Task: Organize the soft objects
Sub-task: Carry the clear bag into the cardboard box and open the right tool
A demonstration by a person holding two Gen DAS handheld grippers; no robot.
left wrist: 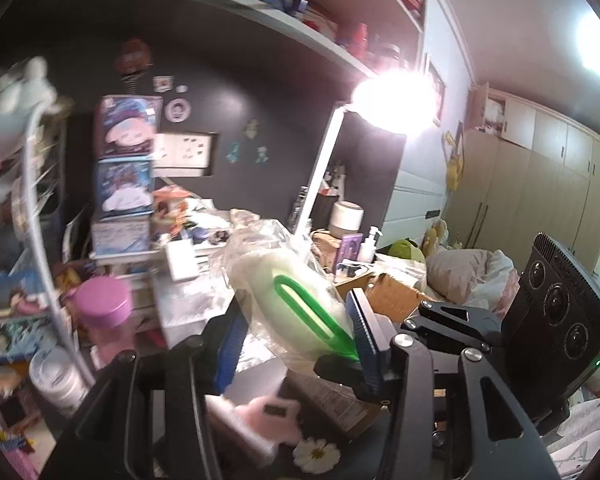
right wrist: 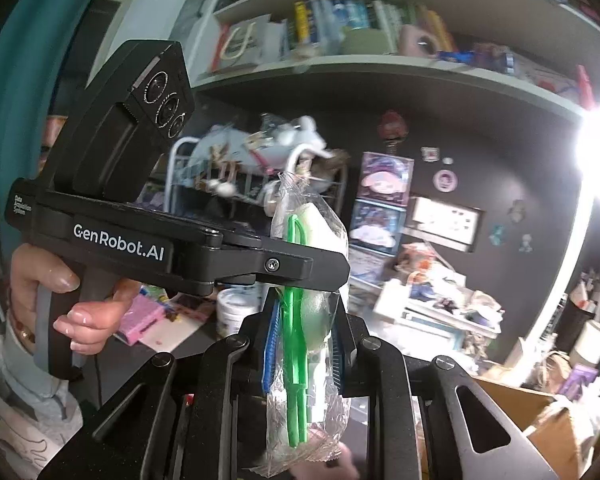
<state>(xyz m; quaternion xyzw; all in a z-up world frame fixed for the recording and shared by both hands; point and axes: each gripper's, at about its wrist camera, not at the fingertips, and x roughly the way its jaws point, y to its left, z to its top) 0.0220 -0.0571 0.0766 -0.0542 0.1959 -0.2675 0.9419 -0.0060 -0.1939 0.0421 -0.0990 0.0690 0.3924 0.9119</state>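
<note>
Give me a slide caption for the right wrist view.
Both tools, right and left, grip one clear packet with green tweezers before a cluttered desk.

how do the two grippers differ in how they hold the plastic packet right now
The right gripper clamps the plastic packet lower down, near its bottom; the left gripper grips it higher, about halfway up. The right gripper squeezes a thin part, so its fingers sit close; the left gripper's fingers stand wider, around the bulkier middle. Both are black with blue pads and shut on the same packet.
</note>
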